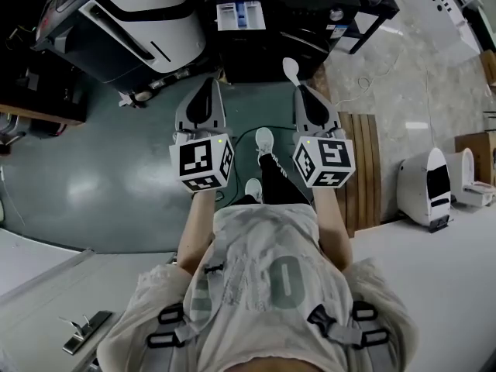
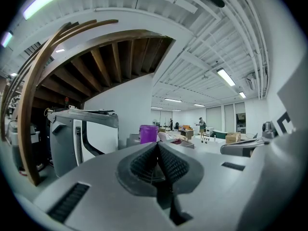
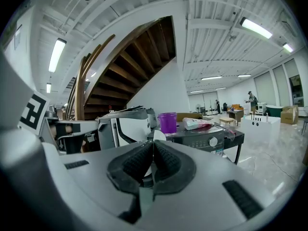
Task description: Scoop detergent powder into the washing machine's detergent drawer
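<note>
Your right gripper [image 1: 304,91] is clenched on the white scoop [image 1: 291,70]. Its long axis runs 6 to 12, bowl toward 12, and it is short of the open detergent drawer [image 1: 240,15] at 11. Only the head view shows that drawer; the right gripper view shows just the scoop's bowl rim above the pads. Your left gripper [image 1: 206,85] is clenched on nothing.

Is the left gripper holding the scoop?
No, the left gripper has its jaws together on nothing; the white scoop sits in the right gripper.
</note>
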Demonstrator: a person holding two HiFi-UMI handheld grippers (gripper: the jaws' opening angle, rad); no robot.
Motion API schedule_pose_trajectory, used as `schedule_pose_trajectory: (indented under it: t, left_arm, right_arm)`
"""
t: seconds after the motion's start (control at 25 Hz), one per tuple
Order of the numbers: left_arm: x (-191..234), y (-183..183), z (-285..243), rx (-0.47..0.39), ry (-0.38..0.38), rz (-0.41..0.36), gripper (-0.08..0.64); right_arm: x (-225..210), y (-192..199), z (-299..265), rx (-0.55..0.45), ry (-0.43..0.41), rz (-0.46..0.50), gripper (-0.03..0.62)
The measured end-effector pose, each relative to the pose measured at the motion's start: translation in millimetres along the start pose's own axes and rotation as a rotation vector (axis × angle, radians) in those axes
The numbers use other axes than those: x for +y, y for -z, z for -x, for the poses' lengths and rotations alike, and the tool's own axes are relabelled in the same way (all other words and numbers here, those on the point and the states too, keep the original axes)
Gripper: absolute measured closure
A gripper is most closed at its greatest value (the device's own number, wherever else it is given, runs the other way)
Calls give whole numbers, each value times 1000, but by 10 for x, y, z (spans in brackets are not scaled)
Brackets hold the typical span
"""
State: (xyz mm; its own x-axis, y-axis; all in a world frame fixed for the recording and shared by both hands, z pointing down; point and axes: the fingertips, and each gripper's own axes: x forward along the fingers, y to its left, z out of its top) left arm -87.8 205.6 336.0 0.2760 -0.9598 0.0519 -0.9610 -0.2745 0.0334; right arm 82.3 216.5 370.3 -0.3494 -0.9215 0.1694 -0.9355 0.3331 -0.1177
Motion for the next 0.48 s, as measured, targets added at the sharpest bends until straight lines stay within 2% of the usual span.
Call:
schedule_pose_trajectory:
  t: [0.2,0.48]
  left_arm:
    - [123,-41,-426,-17,-7,40,540]
    - [218,-154,-1297,-25,-3,2,540]
  right_arm:
    - [-136,-153,-446,-29,-16,10,591]
    - [-479,-380,-1286,-46,-37,12,591]
